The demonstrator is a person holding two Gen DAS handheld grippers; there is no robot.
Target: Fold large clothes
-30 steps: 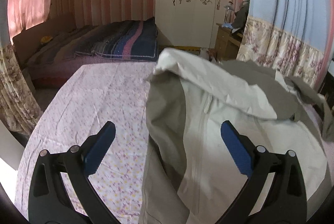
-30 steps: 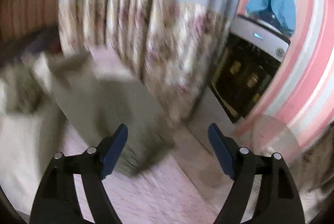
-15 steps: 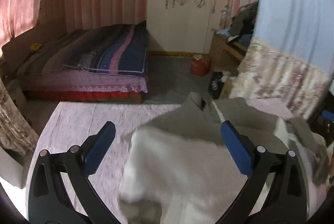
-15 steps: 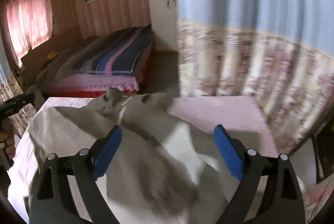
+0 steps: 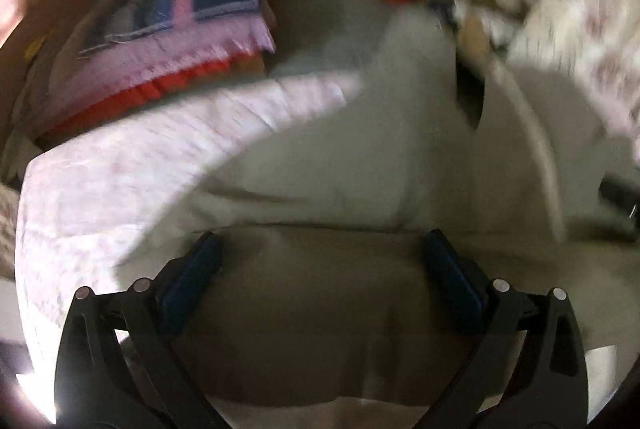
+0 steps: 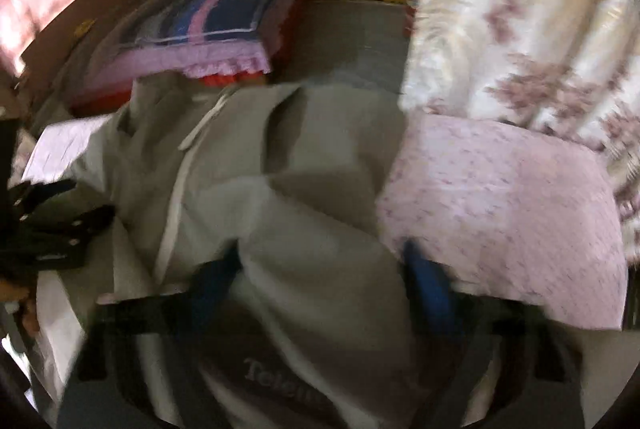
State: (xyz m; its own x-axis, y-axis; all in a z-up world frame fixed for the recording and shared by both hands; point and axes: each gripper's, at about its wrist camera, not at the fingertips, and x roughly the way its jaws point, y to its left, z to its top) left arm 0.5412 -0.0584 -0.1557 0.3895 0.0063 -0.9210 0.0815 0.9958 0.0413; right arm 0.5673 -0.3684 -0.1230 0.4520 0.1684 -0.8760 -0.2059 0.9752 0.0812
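Pink-striped walls, a striped bed (image 6: 208,17) and a floral curtain (image 6: 532,29) ring the pink sheet (image 6: 520,213) where the work lies, all of it blurred by motion.

Start at the right gripper (image 6: 324,281): its jaws are closing, with a fold of the jacket (image 6: 248,165) between them, though the pads do not yet look pressed on the cloth. The jacket, beige and grey with a pale zip, sprawls rumpled over the sheet, its far end toward the bed and its right edge short of the curtain. Lettering shows on the cloth just below the jaws.

The left gripper (image 5: 320,265) stands wide, released, hovering over a darker panel of the jacket with nothing pinched. It also shows at the jacket's left edge in the right wrist view.

To do this step well, I judge each gripper should take a single clean layer at the near hem, not a bunched wad, and both should close at matching spots either side of the zip. Slippery shell cloth may slide out, so bite deep before lifting.
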